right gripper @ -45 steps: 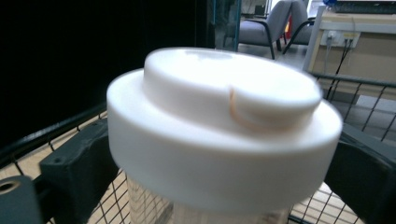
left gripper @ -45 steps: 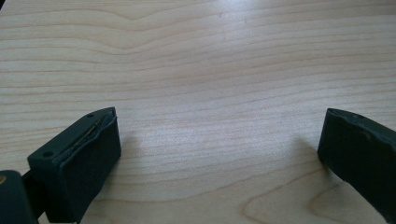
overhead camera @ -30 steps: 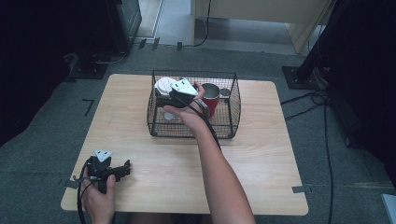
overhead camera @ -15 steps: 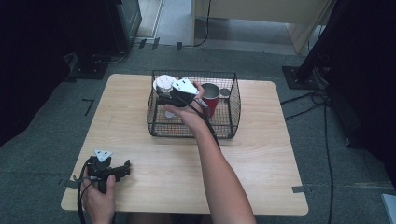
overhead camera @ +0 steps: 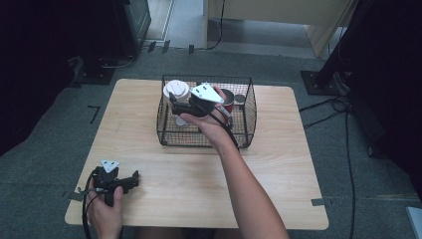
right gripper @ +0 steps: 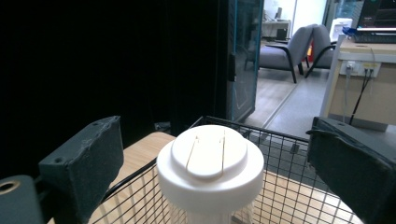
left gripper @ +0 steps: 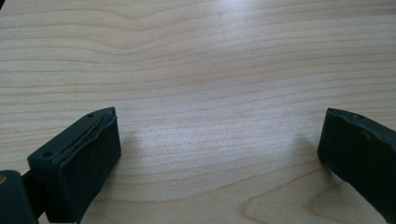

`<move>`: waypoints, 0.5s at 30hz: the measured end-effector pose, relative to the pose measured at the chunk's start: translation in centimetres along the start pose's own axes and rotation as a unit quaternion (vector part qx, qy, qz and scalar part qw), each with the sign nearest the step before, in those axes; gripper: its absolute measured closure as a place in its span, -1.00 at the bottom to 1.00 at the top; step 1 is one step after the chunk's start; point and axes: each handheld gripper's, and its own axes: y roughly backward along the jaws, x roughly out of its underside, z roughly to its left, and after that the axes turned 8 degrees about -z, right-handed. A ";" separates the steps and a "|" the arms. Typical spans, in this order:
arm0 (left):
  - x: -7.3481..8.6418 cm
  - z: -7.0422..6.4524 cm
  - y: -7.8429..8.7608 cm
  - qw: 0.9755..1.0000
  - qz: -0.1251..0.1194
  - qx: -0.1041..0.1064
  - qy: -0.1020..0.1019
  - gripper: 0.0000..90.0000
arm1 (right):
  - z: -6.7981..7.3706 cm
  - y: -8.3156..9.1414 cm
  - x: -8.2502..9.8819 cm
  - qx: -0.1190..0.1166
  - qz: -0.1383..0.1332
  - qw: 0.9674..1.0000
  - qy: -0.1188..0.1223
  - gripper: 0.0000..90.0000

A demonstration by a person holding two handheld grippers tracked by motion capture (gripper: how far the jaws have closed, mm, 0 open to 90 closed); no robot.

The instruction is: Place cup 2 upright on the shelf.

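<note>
Between the right claw's [right gripper: 215, 172] spread jaws, white-lidded cup [right gripper: 210, 163], apparently ungripped

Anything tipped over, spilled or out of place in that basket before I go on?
Nothing stands out. The wire basket sits square on the table. The white-lidded container stands upright between the open jaws of the right gripper, the red cup beside it. No spill shows. The left gripper rests open on bare wood.

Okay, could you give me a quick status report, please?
Left gripper open, resting on table. Right gripper open around white-lidded container in wire basket. Red cup beside it.
</note>
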 end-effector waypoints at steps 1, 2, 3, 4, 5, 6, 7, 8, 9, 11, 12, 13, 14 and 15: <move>0.0 0.0 0.0 1.000 0.000 0.000 0.000 -1.00 | 0.0 0.6 -0.2 -0.002 0.000 1.000 -0.002 -0.92; 0.0 0.0 0.0 1.000 0.000 0.000 0.000 -1.00 | -0.1 0.9 -0.3 -0.003 -0.001 1.000 0.000 -0.93; 0.0 0.0 0.0 1.000 0.000 0.000 0.000 -1.00 | -0.2 1.4 -0.4 -0.004 -0.002 1.000 -0.001 -0.93; 0.0 0.0 0.0 1.000 0.000 0.000 0.000 -1.00 | -0.3 1.8 -0.5 -0.005 -0.003 1.000 -0.002 -0.93; 0.0 0.0 0.0 1.000 0.000 0.000 0.000 -1.00 | -0.4 2.4 -0.6 -0.005 -0.004 1.000 0.000 -0.93; 0.0 0.0 0.0 1.000 0.000 0.000 0.000 -1.00 | -0.4 2.8 -0.6 -0.005 -0.005 1.000 0.001 -0.93; 0.0 0.0 0.0 1.000 0.000 0.000 0.000 -1.00 | -0.6 3.2 -0.6 -0.006 -0.006 1.000 0.004 -0.94; 0.0 0.0 0.0 1.000 0.000 0.000 0.000 -1.00 | -0.7 3.7 -0.7 -0.006 -0.004 1.000 0.005 -0.94; 0.0 0.0 0.0 1.000 0.000 0.000 0.000 -1.00 | -0.8 4.1 -0.7 -0.007 -0.002 1.000 0.004 -0.94; 0.0 0.0 0.0 1.000 0.000 0.000 0.000 -1.00 | -1.1 5.1 -0.7 -0.008 -0.002 1.000 0.006 -0.95; 0.0 0.0 0.0 1.000 -0.001 0.000 0.001 -1.00 | -1.2 5.5 -0.7 -0.007 -0.001 1.000 0.008 -0.95; 0.0 0.0 0.0 1.000 -0.001 0.000 0.001 -1.00 | -1.3 5.8 -0.7 -0.007 -0.001 1.000 0.008 -0.95; 0.0 0.0 0.0 1.000 -0.001 0.000 0.001 -1.00 | -1.4 6.3 -0.8 -0.008 -0.002 1.000 0.006 -0.95; 0.0 0.0 0.0 1.000 -0.001 0.000 0.001 -1.00 | -1.6 6.7 -0.8 -0.009 -0.002 1.000 0.006 -0.95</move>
